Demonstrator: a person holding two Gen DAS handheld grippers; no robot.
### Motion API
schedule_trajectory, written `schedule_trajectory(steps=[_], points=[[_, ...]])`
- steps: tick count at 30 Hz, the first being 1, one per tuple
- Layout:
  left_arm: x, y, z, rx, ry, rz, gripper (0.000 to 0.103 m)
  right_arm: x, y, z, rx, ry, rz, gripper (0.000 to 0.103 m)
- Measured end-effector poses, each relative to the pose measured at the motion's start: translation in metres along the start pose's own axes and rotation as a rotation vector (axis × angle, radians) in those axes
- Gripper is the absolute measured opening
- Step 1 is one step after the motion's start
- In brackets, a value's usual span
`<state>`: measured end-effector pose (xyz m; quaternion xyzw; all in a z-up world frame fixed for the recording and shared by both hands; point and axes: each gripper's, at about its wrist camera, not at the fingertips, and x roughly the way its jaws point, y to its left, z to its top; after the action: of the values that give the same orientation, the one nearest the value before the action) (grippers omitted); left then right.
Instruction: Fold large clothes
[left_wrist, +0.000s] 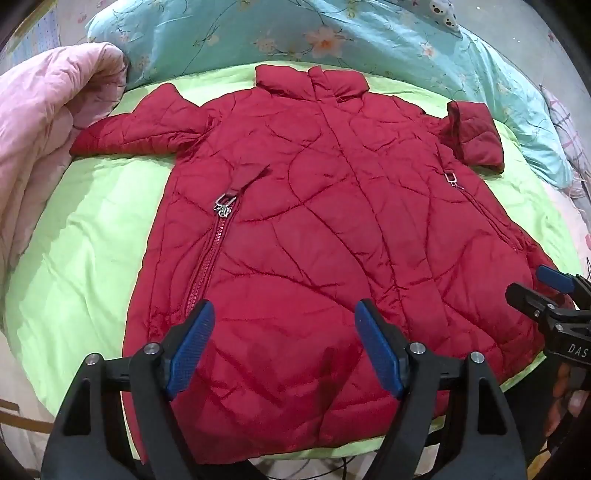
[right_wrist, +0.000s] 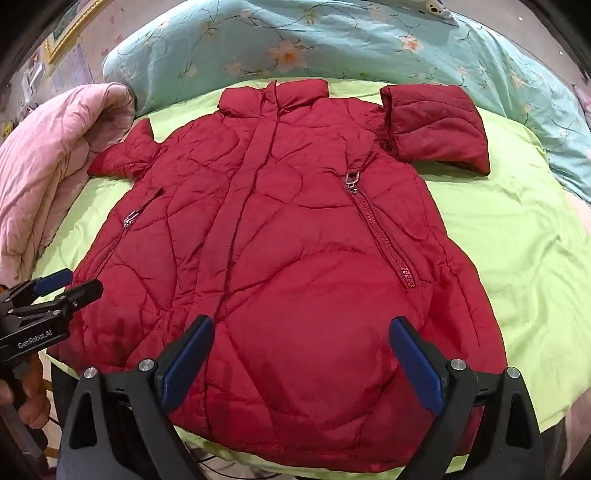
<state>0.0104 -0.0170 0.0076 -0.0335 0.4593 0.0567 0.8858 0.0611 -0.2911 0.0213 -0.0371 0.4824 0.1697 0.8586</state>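
Observation:
A red quilted puffer jacket (left_wrist: 314, 221) lies flat, front up, on a lime-green sheet (left_wrist: 92, 229), collar at the far end and hem toward me. It also shows in the right wrist view (right_wrist: 295, 240). Its left sleeve (left_wrist: 140, 129) stretches out to the left. Its right sleeve (right_wrist: 436, 125) is folded short near the shoulder. My left gripper (left_wrist: 284, 347) is open and empty above the hem. My right gripper (right_wrist: 301, 362) is open and empty above the hem, further right. It shows at the right edge of the left wrist view (left_wrist: 535, 286).
A pink quilt (left_wrist: 44, 147) is bunched at the left of the sheet. A light-blue floral duvet (left_wrist: 332, 37) lies beyond the collar. The green sheet (right_wrist: 517, 240) is bare to the right of the jacket.

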Motion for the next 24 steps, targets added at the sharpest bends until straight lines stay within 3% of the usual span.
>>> schedule_trajectory(steps=[24], points=[[0.0035, 0.0022, 0.0048, 0.017, -0.039, 0.082, 0.079, 0.0003, 0.0019, -0.0019, -0.016, -0.001, -0.005, 0.096]])
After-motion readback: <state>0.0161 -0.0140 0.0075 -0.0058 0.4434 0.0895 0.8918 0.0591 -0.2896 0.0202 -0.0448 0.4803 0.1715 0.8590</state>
